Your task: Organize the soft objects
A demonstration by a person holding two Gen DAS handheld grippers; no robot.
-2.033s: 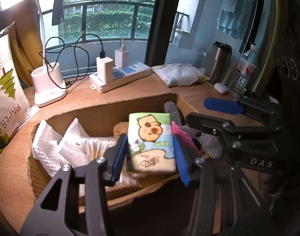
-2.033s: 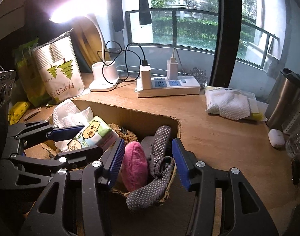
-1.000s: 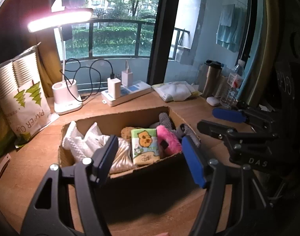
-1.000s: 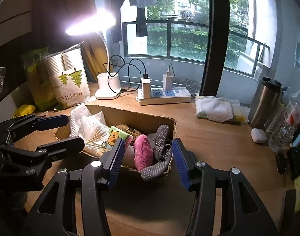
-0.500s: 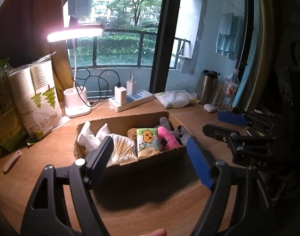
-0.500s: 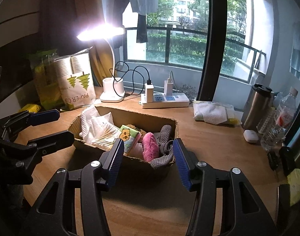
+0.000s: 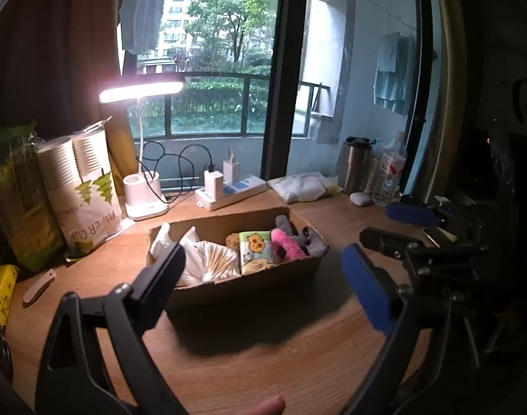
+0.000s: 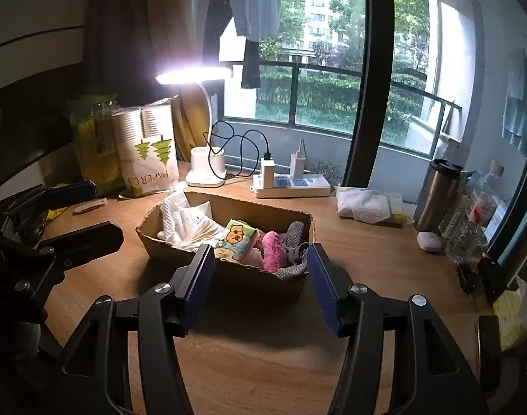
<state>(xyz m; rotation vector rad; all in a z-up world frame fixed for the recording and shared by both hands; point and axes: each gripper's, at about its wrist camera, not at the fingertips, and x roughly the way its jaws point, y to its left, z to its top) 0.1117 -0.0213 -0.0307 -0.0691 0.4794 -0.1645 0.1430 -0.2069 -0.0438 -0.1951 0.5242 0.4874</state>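
1 fingertip (image 7: 267,405), left view only

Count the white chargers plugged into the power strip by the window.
2: a squat white block charger with a black cable at the strip's left end, and a taller white charger right beside it.

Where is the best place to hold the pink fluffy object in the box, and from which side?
Grip the pink fluffy object at its exposed upper hump, from above. It stands wedged between tissue pack and grey sock, so only the top is free.
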